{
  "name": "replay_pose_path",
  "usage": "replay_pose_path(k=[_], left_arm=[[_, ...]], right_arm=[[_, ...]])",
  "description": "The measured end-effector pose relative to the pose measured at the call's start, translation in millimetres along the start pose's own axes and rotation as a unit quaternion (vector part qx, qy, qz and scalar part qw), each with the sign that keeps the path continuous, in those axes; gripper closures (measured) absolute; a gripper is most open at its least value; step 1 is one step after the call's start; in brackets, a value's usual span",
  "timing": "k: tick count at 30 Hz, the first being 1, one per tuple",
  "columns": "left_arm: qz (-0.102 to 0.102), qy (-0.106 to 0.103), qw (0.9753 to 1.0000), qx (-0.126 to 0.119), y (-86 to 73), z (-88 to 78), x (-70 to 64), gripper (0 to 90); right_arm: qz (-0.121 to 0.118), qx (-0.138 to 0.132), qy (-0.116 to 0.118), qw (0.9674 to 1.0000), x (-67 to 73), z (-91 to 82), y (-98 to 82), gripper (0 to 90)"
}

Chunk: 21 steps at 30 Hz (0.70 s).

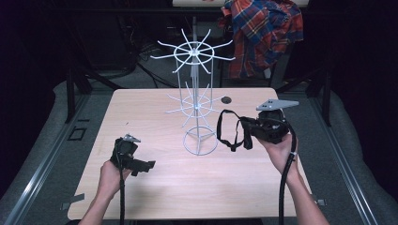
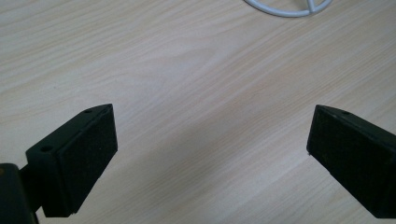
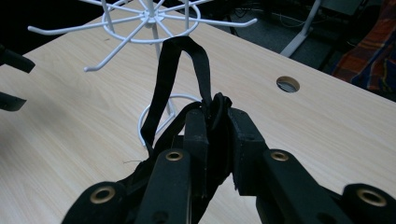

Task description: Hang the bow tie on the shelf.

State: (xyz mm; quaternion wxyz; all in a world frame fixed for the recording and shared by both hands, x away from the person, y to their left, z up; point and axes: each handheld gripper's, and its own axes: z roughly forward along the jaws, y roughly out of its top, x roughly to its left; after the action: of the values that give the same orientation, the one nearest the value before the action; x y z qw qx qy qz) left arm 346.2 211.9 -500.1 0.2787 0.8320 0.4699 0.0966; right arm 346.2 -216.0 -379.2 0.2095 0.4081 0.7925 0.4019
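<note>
- Black strap loop (image 1: 230, 131) hangs from the right gripper (image 1: 257, 130), whose jaws are clamped on its bunched end; the loop sits just right of the white wire hook stand (image 1: 196, 101).
- Right hand (image 1: 278, 149) holds that gripper raised above the pale wooden table (image 1: 155, 187), forearm angled inward.
- Left gripper (image 1: 143, 166) rests low near the table's left front, jaws wide apart and holding nothing, pointing right.
</note>
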Motion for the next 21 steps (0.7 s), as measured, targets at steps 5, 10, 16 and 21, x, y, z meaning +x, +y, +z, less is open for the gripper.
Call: replay_pose_path(k=[5, 10, 16, 21], left_arm=[[0.001, 0.000, 1.0000, 0.000, 0.3, 0.5, -0.6, 1.8], [0.001, 0.000, 1.0000, 0.001, 0.2, 0.8, -0.4, 1.8], [0.002, 0.000, 1.0000, 0.002, 0.2, 0.6, -0.5, 1.8], [0.003, -0.002, 1.0000, 0.001, 0.1, 0.5, -0.7, 1.8]], right_arm=[[0.007, -0.003, -0.002, 1.0000, -5.2, 3.3, 2.2, 79.3], [0.020, -0.001, -0.004, 0.9998, -11.6, 11.2, 0.4, 79.2], [0.033, 0.007, -0.003, 0.9994, -18.1, 24.4, -2.4, 79.3], [0.041, 0.010, 0.001, 0.9991, -21.7, 29.6, -3.1, 79.3]])
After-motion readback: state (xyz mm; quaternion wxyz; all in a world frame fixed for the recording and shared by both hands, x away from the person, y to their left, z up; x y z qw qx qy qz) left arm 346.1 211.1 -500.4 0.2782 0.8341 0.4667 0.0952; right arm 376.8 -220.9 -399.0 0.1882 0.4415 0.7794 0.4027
